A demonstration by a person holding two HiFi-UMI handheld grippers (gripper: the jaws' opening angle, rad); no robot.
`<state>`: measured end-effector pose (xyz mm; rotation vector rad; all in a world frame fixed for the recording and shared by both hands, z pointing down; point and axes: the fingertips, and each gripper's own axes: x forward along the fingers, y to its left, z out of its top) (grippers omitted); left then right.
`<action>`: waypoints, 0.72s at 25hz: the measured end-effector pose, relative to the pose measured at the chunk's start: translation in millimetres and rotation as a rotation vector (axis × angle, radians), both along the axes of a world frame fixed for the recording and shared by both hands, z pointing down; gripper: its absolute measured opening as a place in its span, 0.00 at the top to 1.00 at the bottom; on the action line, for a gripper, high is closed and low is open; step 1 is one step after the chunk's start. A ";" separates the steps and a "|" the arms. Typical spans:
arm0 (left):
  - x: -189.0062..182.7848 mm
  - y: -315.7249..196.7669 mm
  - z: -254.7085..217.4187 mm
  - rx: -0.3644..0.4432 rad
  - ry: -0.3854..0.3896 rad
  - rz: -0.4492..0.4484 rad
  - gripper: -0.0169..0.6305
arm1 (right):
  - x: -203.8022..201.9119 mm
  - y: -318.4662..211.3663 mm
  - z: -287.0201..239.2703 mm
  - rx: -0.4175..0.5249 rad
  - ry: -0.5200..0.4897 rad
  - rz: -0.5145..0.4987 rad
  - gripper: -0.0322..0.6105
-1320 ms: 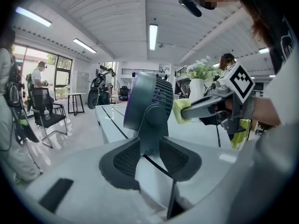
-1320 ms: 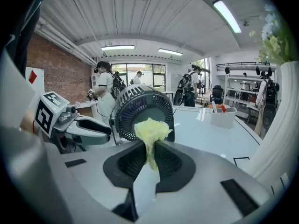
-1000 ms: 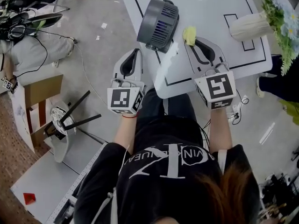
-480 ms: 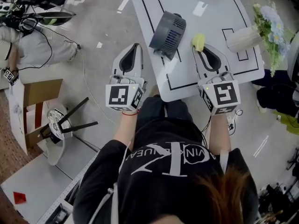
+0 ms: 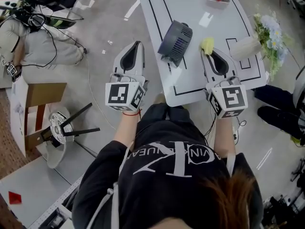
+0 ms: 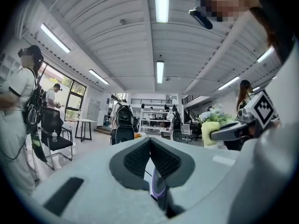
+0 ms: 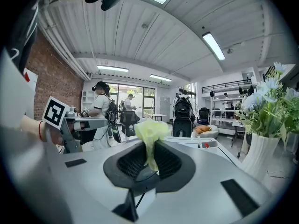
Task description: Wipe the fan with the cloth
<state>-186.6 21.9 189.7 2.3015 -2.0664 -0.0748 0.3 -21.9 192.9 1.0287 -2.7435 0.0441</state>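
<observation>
Left hand-held gripper point(image 6: 150, 143) has its jaws pressed together with nothing between them; it hangs over the floor, left of the white worktop point(image 5: 190, 6). Right hand-held gripper point(image 7: 150, 148) pinches a yellow cloth point(image 5: 207, 45), bunched above its tips, over the worktop. The dark fan point(image 5: 175, 40) sits on the worktop between the two grippers, near the cloth and apart from it. A white vase point(image 5: 244, 47) with flowers stands at the worktop's right edge.
</observation>
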 end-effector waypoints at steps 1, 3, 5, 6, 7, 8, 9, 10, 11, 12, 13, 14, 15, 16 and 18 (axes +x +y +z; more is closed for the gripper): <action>-0.4 0.4 -3.4 0.003 -0.003 0.001 0.96 | 0.7 0.2 -2.5 0.002 -0.006 0.002 0.87; -1.1 1.5 -8.8 0.008 -0.008 0.003 0.96 | 2.1 0.7 -6.9 0.004 -0.019 0.006 0.87; -2.2 2.3 -12.2 0.011 -0.009 0.000 0.96 | 3.7 0.7 -9.9 0.007 -0.029 0.008 0.87; -2.9 2.5 -13.4 0.013 -0.008 -0.002 0.96 | 4.5 0.4 -11.0 0.009 -0.032 0.008 0.87; -3.3 2.4 -14.2 0.015 -0.005 -0.004 0.96 | 5.1 0.1 -11.9 0.012 -0.035 0.008 0.87; -3.4 2.1 -14.8 0.017 -0.001 -0.005 0.96 | 5.5 -0.2 -12.4 0.014 -0.037 0.009 0.87; -3.3 1.7 -15.3 0.018 0.002 -0.004 0.96 | 5.6 -0.2 -12.7 0.015 -0.037 0.009 0.87; -3.0 1.4 -15.7 0.018 0.005 -0.003 0.96 | 5.4 -0.1 -12.8 0.016 -0.037 0.010 0.87; -2.6 1.2 -16.2 0.019 0.006 -0.001 0.96 | 5.1 0.4 -12.9 0.016 -0.037 0.010 0.87; -2.1 1.3 -16.8 0.020 0.006 0.001 0.96 | 4.7 1.1 -13.0 0.015 -0.037 0.010 0.87; -1.6 1.5 -17.6 0.021 0.005 0.002 0.96 | 4.4 1.8 -13.2 0.015 -0.037 0.010 0.87; -1.3 1.8 -18.5 0.023 0.002 0.004 0.96 | 4.2 2.4 -13.5 0.016 -0.038 0.010 0.87; -1.3 2.2 -19.4 0.025 0.000 0.004 0.96 | 4.2 2.8 -13.8 0.016 -0.039 0.010 0.87; -1.6 2.7 -20.3 0.026 -0.002 0.004 0.96 | 4.1 3.0 -14.2 0.017 -0.040 0.010 0.87; -2.9 3.6 -21.7 0.028 -0.004 0.001 0.96 | 4.0 2.8 -15.1 0.018 -0.043 0.012 0.87</action>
